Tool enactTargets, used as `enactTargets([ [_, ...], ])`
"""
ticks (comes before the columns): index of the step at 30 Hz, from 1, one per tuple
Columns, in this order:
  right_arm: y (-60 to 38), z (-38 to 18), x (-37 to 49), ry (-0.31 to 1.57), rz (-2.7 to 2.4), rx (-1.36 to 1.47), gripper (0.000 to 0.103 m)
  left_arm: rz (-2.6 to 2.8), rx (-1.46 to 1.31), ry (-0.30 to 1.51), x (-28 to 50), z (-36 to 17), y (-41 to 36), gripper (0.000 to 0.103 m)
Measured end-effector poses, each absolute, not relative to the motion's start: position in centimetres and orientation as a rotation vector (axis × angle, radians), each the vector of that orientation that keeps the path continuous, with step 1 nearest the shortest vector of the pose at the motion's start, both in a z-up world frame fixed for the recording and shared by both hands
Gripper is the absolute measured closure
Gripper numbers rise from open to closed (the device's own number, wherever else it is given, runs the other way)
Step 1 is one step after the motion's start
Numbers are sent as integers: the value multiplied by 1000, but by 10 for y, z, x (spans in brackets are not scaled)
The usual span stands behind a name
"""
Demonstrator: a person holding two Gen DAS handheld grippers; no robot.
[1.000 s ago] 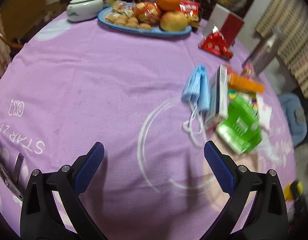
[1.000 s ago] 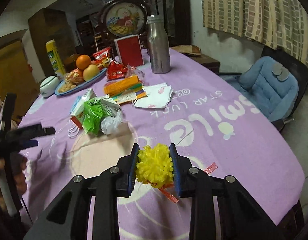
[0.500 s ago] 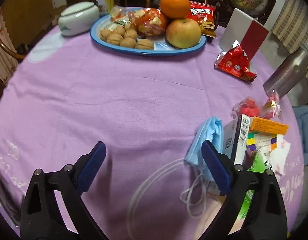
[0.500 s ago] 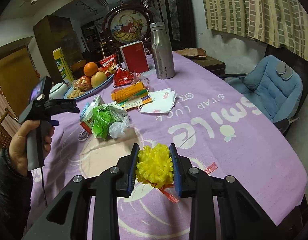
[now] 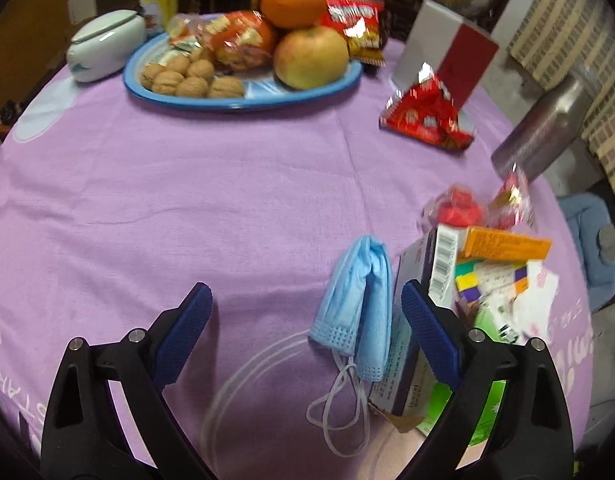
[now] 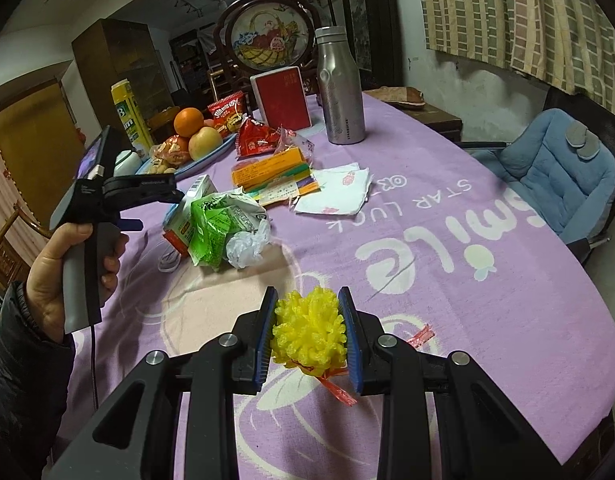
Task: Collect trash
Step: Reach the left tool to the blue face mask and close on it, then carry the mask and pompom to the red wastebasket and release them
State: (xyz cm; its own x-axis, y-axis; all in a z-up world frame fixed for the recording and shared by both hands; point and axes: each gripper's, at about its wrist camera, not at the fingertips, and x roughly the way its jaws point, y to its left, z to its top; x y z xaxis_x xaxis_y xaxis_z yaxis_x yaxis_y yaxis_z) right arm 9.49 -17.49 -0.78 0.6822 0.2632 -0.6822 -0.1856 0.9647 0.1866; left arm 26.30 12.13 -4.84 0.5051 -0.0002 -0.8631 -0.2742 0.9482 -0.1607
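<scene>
My right gripper (image 6: pixel 309 340) is shut on a crumpled yellow foam net (image 6: pixel 307 332) with a red ribbon, held just above the purple tablecloth (image 6: pixel 447 280). My left gripper (image 5: pixel 307 320) is open and empty above the cloth; a blue face mask (image 5: pixel 357 296) lies between its fingers, nearer the right one. The left gripper also shows in the right wrist view (image 6: pixel 133 200), held in a hand. A trash pile sits beside it: a white carton (image 5: pixel 407 344), a green wrapper (image 6: pixel 215 228), a crumpled white bag (image 6: pixel 245 244), an orange box (image 5: pixel 503 244).
A blue plate (image 5: pixel 243 100) with walnuts, an apple and an orange stands at the back. A red snack packet (image 5: pixel 423 120), a red-white box (image 5: pixel 447 48), a steel bottle (image 6: pixel 341 88) and white napkins (image 6: pixel 335 196) lie around. A blue-cushioned chair (image 6: pixel 547 172) stands at the right.
My left gripper has moved forward and right over the table, so the blue mask now lies between its open fingers. The right gripper has kept hold of the yellow net, almost still.
</scene>
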Motion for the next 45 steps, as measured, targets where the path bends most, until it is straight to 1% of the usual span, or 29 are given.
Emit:
enactTargets([
  [2,-175,-8,95,783,253,107,72,170,-291,1045,265,-55,121,12],
  [5,-175,-7,94,783,254,103,72,183,-242,1069,267,-64,117,19],
  [6,-175,-7,94,784,254,103,72,186,-222,1065,266,-64,115,27],
  [7,-175,-7,94,784,255,104,72,183,-207,1062,265,-63,112,41],
  [8,-175,-7,94,784,255,104,72,173,-194,1062,264,-60,110,50],
  [9,-175,-7,94,785,254,104,72,165,-194,1062,262,-58,109,72],
  [10,-175,-7,93,785,255,105,72,146,-210,1065,260,-55,108,82],
  [14,-176,-3,89,773,254,105,72,161,-192,1026,244,-37,102,85],
  [21,-185,4,74,742,237,118,72,63,-225,919,198,8,89,86],
  [26,-189,7,58,723,233,123,72,-72,-190,864,151,31,62,86],
  [36,-196,4,29,712,226,147,72,-266,-37,786,73,37,-1,86],
  [40,-204,2,14,702,202,151,72,-341,-18,781,53,35,-20,86],
  [45,-230,-2,-9,681,151,160,72,-458,56,785,30,29,-61,86],
])
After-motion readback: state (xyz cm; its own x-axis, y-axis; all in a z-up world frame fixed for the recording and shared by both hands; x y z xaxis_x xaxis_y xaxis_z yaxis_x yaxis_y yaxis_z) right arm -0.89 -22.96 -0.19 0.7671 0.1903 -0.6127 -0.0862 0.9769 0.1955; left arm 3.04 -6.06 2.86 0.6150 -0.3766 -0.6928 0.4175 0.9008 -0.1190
